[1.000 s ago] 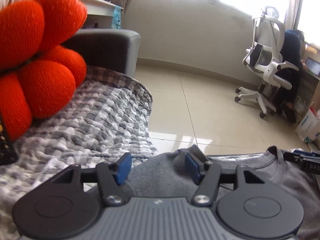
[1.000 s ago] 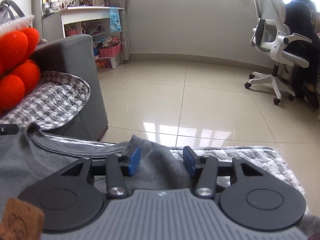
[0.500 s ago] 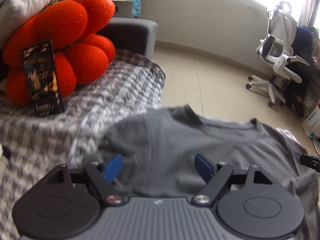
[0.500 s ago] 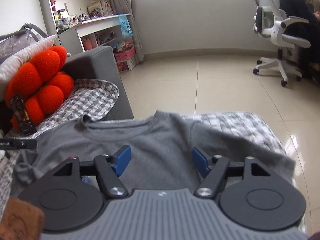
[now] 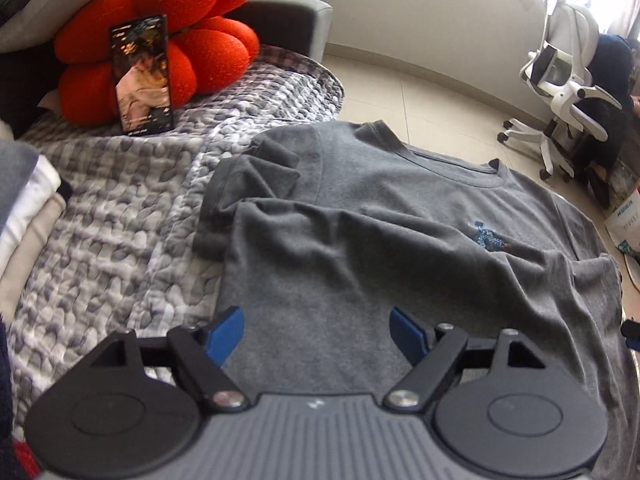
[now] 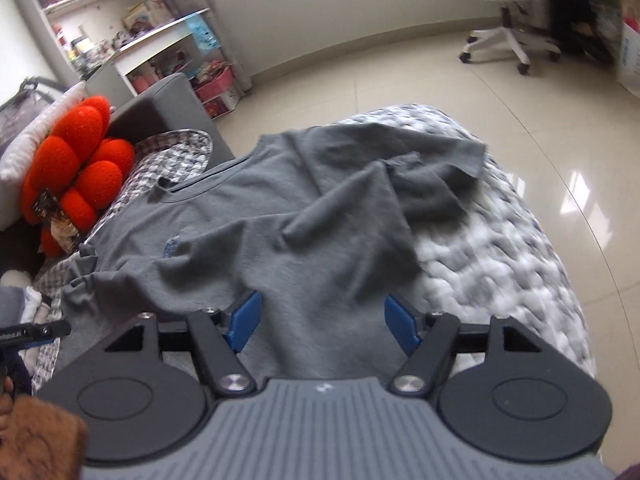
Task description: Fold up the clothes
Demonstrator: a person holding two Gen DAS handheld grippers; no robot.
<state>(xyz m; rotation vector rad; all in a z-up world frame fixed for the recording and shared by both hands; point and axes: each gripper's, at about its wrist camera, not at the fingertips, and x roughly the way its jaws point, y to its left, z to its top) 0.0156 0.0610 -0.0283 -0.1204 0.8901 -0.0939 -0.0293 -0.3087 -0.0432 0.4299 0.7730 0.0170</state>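
A grey T-shirt (image 5: 400, 240) lies spread front up on a grey-and-white quilt (image 5: 112, 216), its collar toward the floor side and a small blue print on its chest. Its sleeves are crumpled. My left gripper (image 5: 318, 330) hovers over the shirt's lower part, open, nothing between its blue pads. In the right wrist view the same T-shirt (image 6: 256, 224) shows a rumpled sleeve at the far right. My right gripper (image 6: 322, 322) is open above the shirt's body, empty. The left gripper's tip (image 6: 36, 332) shows at that view's left edge.
An orange flower cushion (image 5: 168, 36) with a phone (image 5: 142, 76) leaning on it sits at the back left. Folded clothes (image 5: 24, 208) are stacked at the left. The quilt (image 6: 500, 264) ends at a tiled floor (image 6: 420, 80). A person sits in a white office chair (image 5: 568, 84).
Both grippers let go of the shirt's shoulder edge, opened wider and drew back toward me. The whole shirt now lies spread on the quilt in view.
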